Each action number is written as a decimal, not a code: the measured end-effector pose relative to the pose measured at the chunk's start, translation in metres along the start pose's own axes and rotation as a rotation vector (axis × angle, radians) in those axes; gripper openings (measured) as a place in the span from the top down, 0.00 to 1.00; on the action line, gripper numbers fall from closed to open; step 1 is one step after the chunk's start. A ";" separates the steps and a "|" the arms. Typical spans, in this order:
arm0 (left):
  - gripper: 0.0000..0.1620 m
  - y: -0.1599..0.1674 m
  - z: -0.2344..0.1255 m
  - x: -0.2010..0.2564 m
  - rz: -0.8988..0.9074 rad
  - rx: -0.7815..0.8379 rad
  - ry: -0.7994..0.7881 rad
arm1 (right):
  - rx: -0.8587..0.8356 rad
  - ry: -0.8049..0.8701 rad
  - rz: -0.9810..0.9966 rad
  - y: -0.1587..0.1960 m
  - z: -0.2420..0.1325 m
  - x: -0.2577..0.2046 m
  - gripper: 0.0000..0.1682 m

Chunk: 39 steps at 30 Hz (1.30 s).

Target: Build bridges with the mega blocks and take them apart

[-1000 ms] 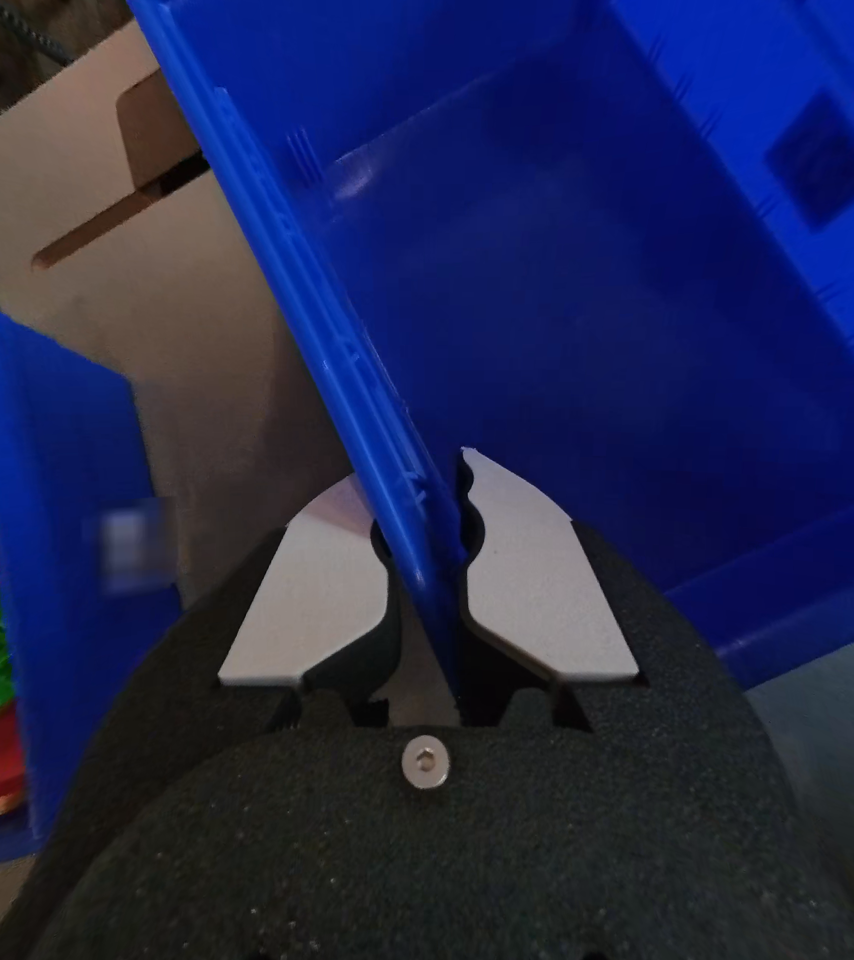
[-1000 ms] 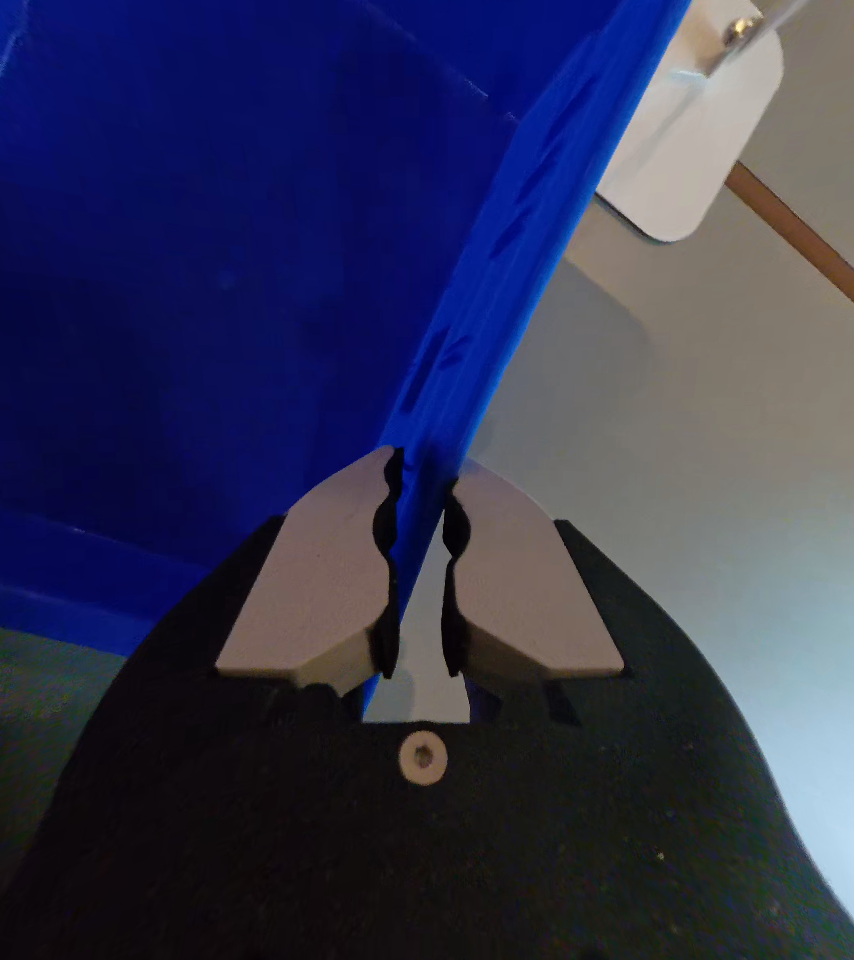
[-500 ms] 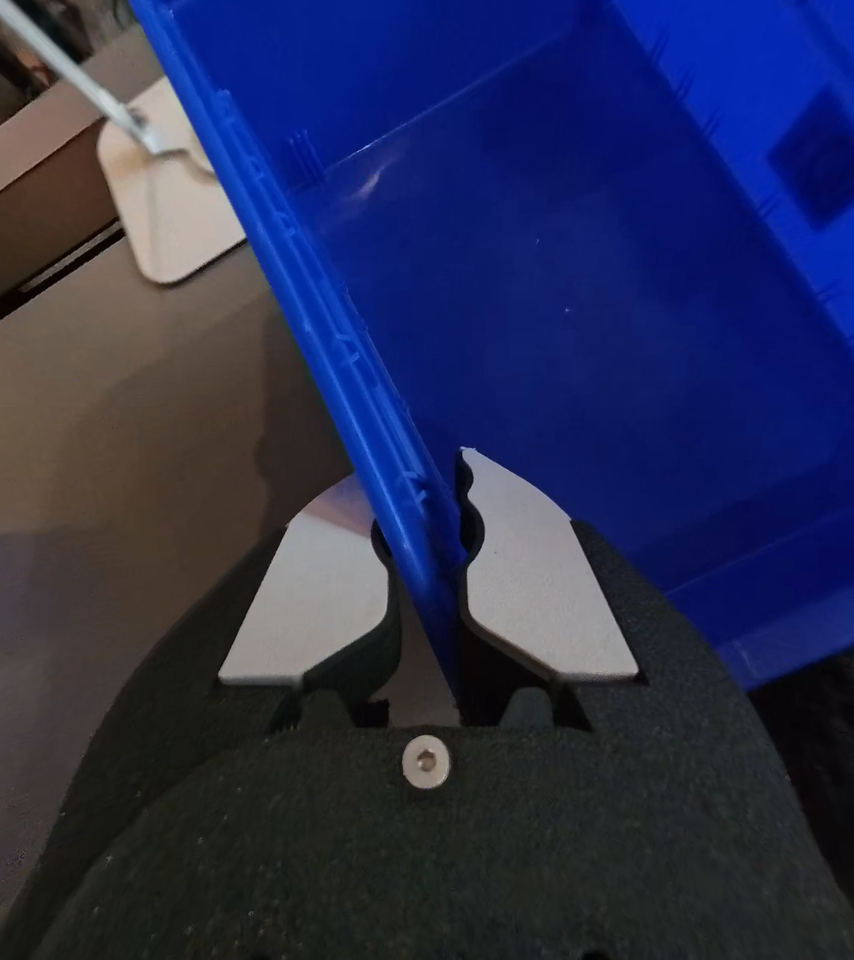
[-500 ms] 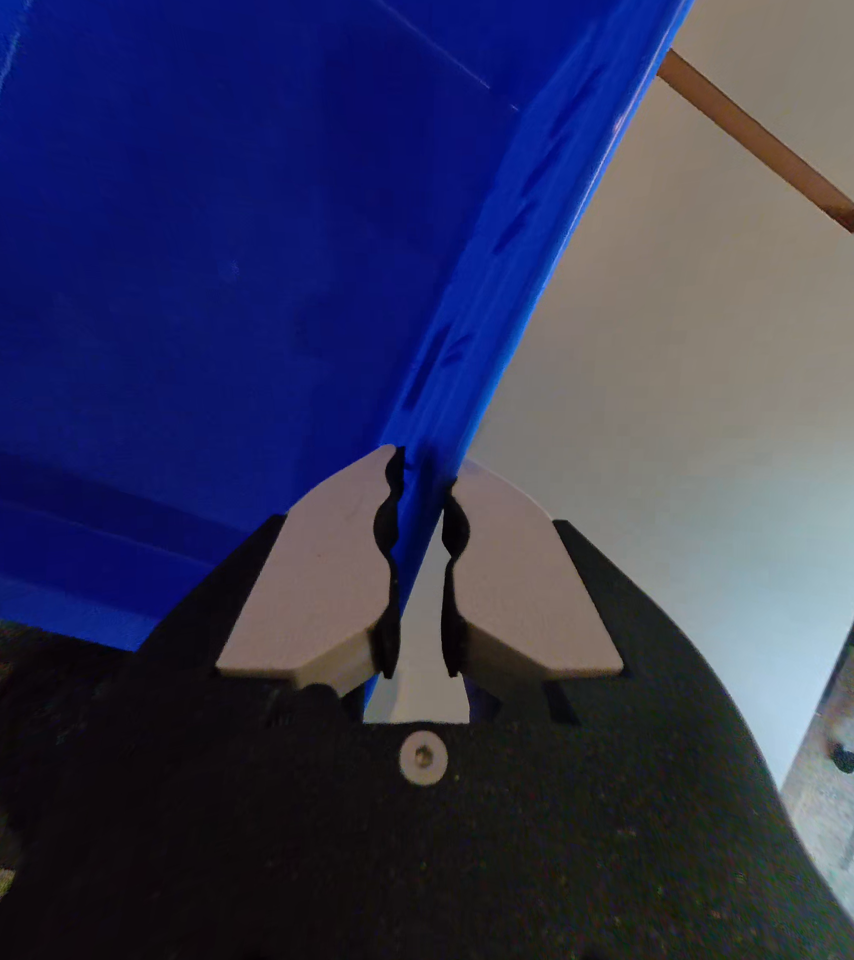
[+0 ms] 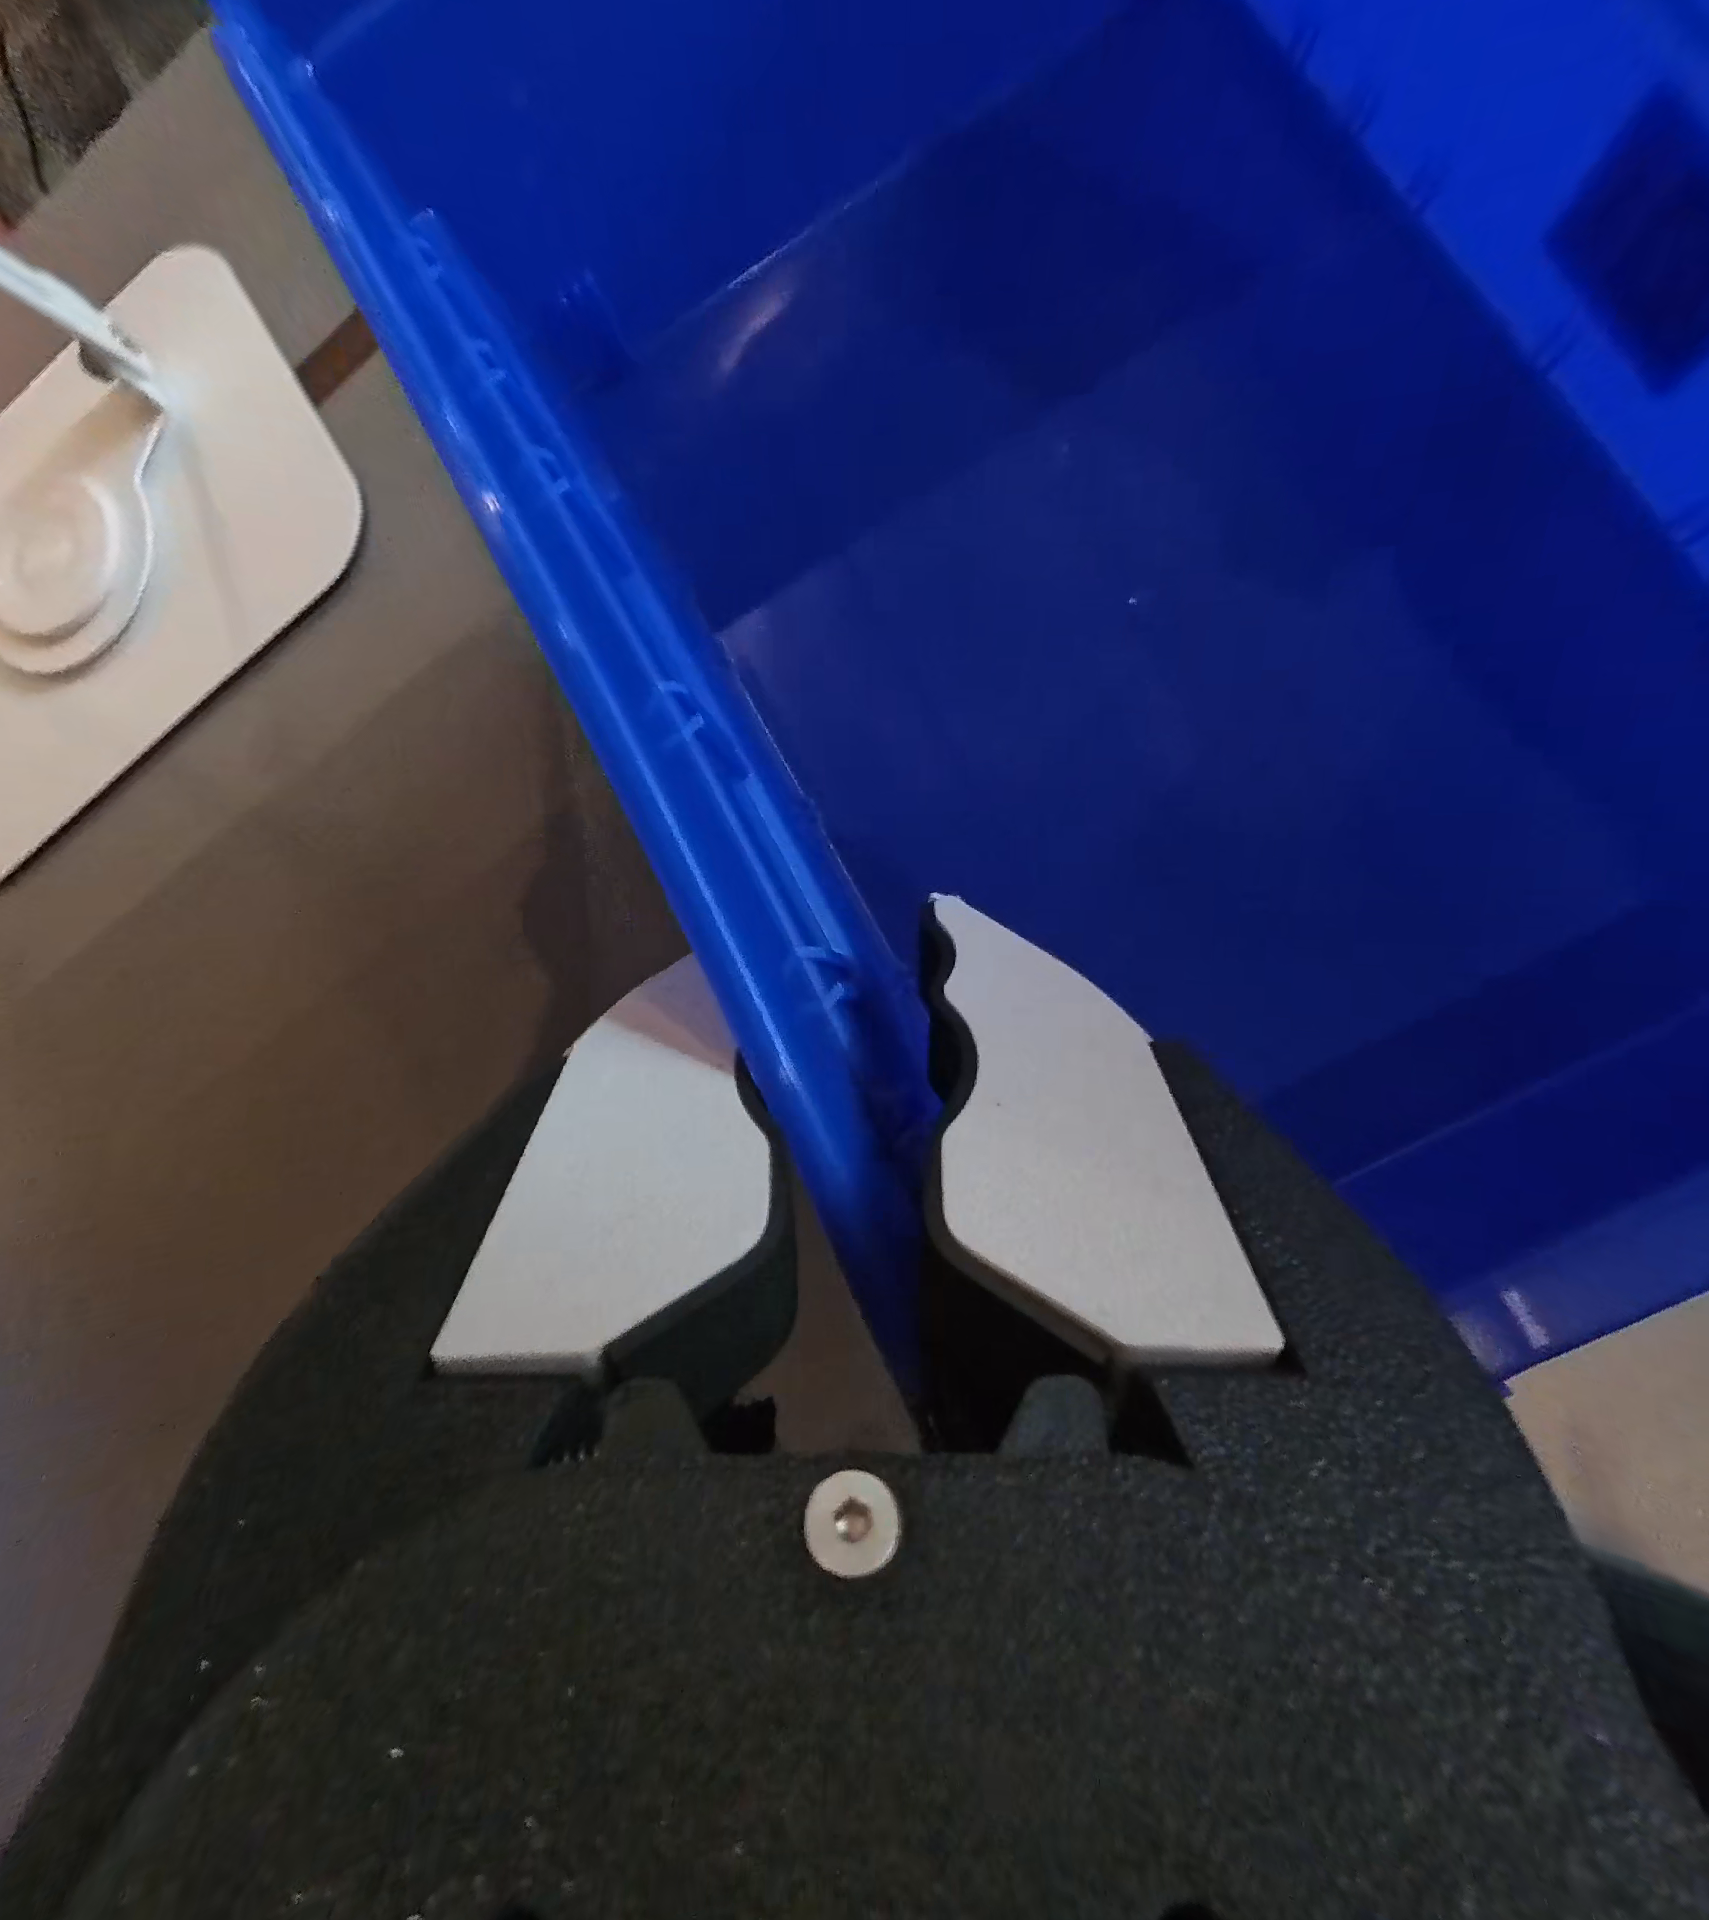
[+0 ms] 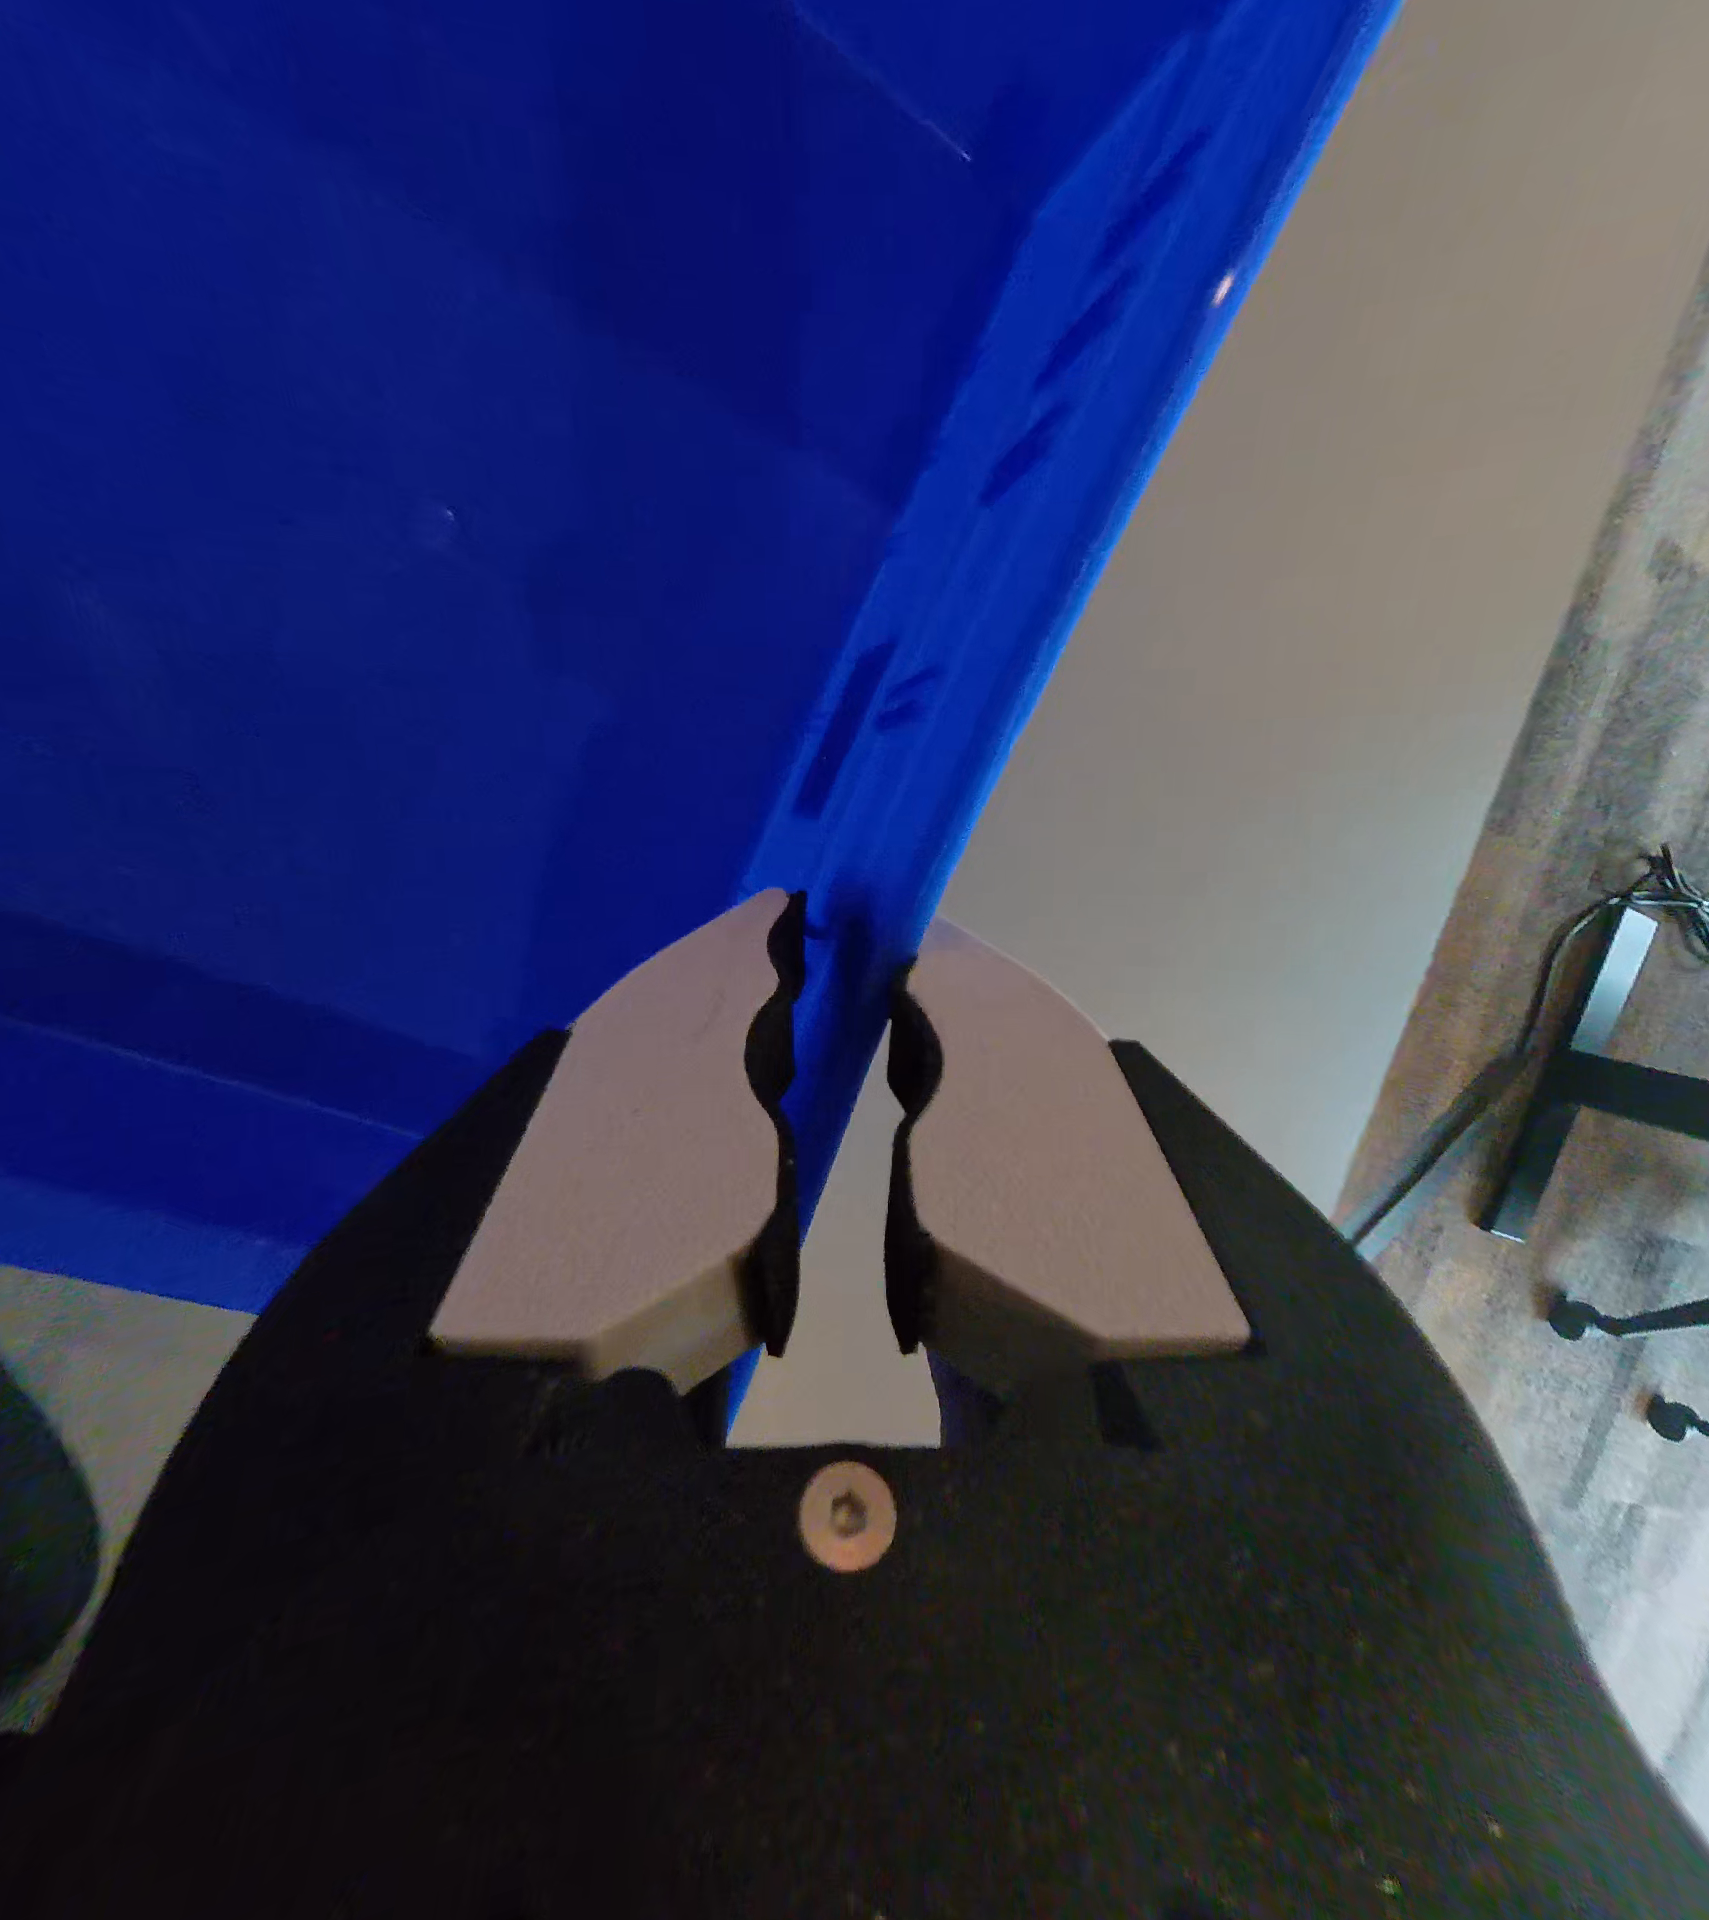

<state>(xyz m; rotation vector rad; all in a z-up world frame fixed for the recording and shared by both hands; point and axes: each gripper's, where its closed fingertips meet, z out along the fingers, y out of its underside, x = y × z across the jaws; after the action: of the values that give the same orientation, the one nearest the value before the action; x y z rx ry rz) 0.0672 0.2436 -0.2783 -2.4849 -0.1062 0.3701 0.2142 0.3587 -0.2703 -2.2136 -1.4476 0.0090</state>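
Blue bin [image 5: 1193, 623], glossy plastic, ribbed rim

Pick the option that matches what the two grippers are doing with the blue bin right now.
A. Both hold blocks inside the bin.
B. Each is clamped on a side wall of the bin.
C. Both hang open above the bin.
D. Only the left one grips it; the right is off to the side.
B: the left gripper pinches one rim of the blue bin, the right gripper pinches the opposite rim, and no blocks show inside.
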 end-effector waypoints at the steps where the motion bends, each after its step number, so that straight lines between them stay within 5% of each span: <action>1: 0.87 -0.005 0.002 0.006 0.000 0.002 0.004 | -0.001 0.004 0.000 0.003 0.000 0.007 0.93; 10: 0.82 -0.019 0.023 0.067 0.041 -0.024 0.078 | -0.047 0.034 -0.020 0.039 0.011 0.053 0.92; 22: 0.72 -0.025 0.034 0.093 0.056 0.003 0.142 | -0.042 0.050 -0.024 0.049 0.022 0.078 0.90; 27: 0.63 -0.027 0.032 0.096 0.103 0.069 0.157 | -0.045 0.089 -0.177 0.053 0.026 0.077 0.71; 32: 0.65 -0.034 0.010 0.070 0.117 0.211 0.113 | 0.078 0.142 -0.029 0.039 -0.003 0.081 0.50; 34: 0.59 -0.038 -0.002 0.059 0.104 0.261 0.118 | 0.105 0.182 -0.023 0.036 -0.016 0.082 0.44; 39: 0.53 -0.038 -0.041 0.035 0.122 0.367 0.140 | 0.172 0.268 -0.018 0.023 -0.054 0.079 0.37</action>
<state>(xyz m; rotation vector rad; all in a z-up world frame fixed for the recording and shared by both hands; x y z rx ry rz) 0.1130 0.2564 -0.2321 -2.1499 0.1584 0.2397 0.2825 0.3985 -0.2121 -1.9777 -1.2696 -0.1572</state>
